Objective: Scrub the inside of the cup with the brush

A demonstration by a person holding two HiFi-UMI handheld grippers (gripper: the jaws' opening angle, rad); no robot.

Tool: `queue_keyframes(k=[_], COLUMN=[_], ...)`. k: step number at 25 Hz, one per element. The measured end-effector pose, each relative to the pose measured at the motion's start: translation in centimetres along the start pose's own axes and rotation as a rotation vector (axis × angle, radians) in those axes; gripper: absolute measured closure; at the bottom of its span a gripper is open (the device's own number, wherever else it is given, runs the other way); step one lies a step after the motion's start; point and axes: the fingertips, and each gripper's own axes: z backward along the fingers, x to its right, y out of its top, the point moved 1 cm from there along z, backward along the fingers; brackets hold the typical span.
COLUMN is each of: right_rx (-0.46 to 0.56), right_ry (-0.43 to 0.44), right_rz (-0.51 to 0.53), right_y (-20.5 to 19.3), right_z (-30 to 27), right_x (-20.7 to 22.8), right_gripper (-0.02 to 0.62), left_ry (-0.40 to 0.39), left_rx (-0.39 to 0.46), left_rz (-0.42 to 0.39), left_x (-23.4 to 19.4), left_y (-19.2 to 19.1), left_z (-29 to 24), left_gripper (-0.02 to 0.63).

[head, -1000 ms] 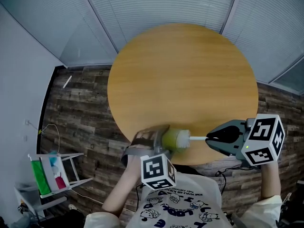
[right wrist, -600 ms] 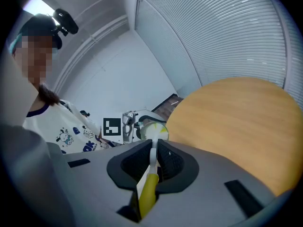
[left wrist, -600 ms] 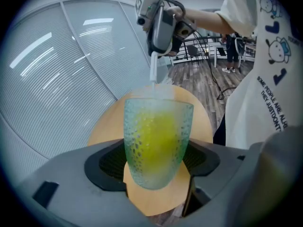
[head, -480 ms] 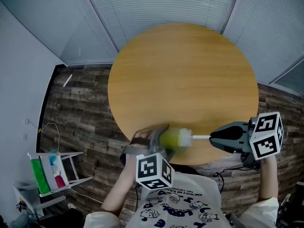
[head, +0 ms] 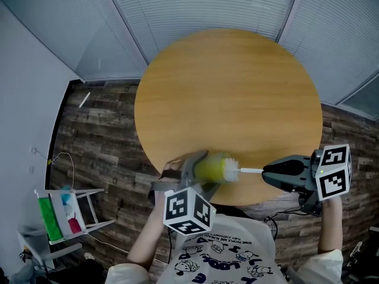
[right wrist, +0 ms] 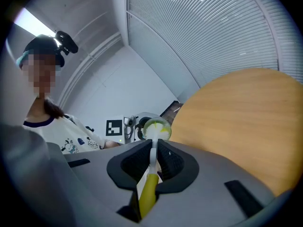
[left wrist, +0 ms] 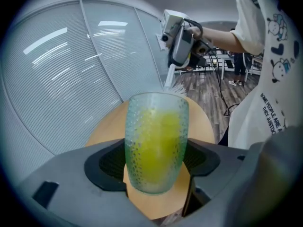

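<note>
A clear dimpled glass cup [left wrist: 156, 143] shows yellow-green through its wall, and my left gripper [left wrist: 154, 162] is shut on it. In the head view the cup [head: 208, 168] lies on its side above the table's near edge, mouth to the right. The brush [right wrist: 150, 167] has a white stem and yellow-green handle, clamped in my right gripper [right wrist: 152, 161]. Its bristle head [head: 230, 169] sits in the cup's mouth, and the white stem [head: 251, 171] runs right to my right gripper [head: 273, 172]. My left gripper [head: 190, 171] stays left of the cup.
The round wooden table [head: 231, 93] fills the middle, with slatted blinds [head: 201, 5] behind it. Dark plank floor [head: 100, 135] lies to the left, where a small white rack [head: 65, 215] holds green and red things. A person's patterned white shirt [head: 225, 256] is below.
The right gripper has drawn back to the right a little, and the cup has tilted and shifted slightly up with the left gripper. The brush head stays at the cup's mouth.
</note>
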Motion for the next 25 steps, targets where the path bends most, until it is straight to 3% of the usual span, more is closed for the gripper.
queue_keyframes(k=[6, 17, 25], right_rx=[0.023, 0.037, 0.052], right_ry=[-0.014, -0.06, -0.086], right_rz=[0.001, 0.052, 0.08], right_y=[0.1, -0.3, -0.1], right_z=[0.1, -0.1, 0.7], right_x=[0.0, -1.1, -2.0], right_gripper=[0.548, 0.548, 0.548], left_ry=[0.018, 0.101, 0.105], left_rx=[-0.021, -0.098, -0.102], left_rz=[0.0, -0.118, -0.116], left_x=[-0.5, -0.4, -0.5], left_y=[0.1, -0.5, -1.5], left_z=[-0.4, -0.8, -0.5], left_gripper=[0.243, 0.244, 0.244])
